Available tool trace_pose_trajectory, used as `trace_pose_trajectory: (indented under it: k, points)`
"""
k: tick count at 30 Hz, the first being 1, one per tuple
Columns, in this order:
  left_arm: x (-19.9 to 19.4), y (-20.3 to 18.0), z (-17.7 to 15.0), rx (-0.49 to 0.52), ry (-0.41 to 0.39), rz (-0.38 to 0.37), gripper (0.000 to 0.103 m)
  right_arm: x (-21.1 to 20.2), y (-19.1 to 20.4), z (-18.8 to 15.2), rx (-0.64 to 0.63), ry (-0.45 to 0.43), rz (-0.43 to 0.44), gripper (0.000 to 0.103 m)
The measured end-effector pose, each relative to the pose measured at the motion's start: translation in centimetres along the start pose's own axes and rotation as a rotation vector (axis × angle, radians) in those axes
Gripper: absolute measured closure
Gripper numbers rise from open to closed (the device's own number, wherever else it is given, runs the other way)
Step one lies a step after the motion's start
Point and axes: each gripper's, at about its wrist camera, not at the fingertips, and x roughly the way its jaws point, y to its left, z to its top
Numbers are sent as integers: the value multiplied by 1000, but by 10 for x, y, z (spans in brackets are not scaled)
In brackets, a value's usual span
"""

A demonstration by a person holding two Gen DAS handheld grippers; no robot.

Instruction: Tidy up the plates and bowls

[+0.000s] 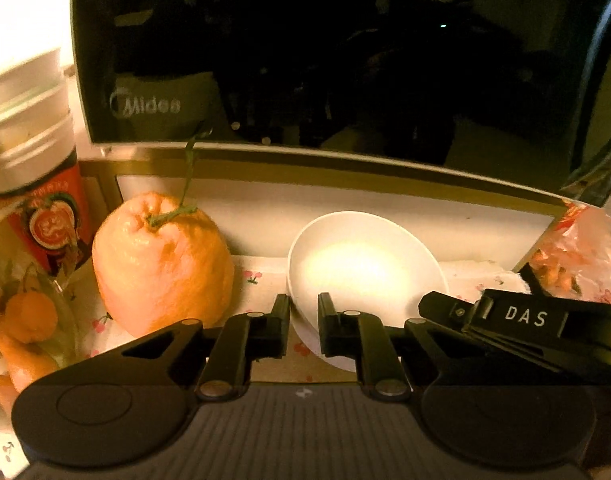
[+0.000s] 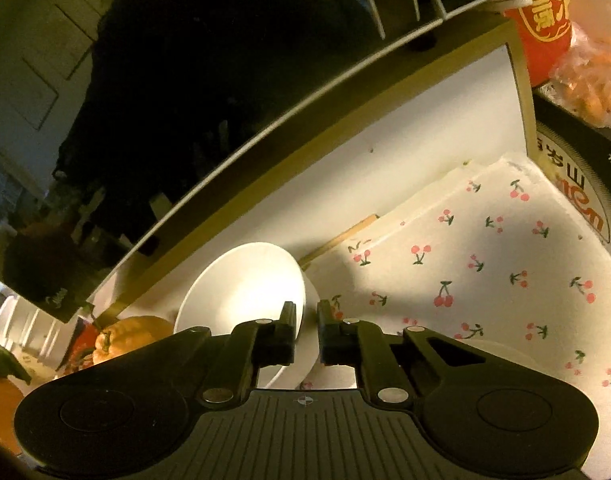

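Left gripper (image 1: 304, 326) — fingers clenched on the near-left rim of the white bowl (image 1: 365, 264). Right gripper (image 2: 306, 332) — fingers likewise clamped on that bowl's right rim, wall pinched between the pads.

Step in hand, as judged: two-handed grasp made, lift not yet begun. Next move calls for raising both sides evenly, clear of the microwave (image 1: 305, 52) overhang.

Bowl sits on the cherry-print cloth (image 2: 485, 264) covering the counter, near a large orange citrus (image 1: 161, 264) on its left. Behind: white wall panel. Lighting dim, warm; the bowl's centre is glare-washed.
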Motion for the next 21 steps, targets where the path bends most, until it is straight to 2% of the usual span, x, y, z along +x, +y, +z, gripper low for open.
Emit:
trace_pose_trajectory:
  k: [9,21]
  points:
    - [-37,-13,0,15,-24,-15,90,-35,7,4,-26,-19,11,91]
    - [-76,9,-4,-40,-50,-33,91,-69,25,-5,-75,29,61,91]
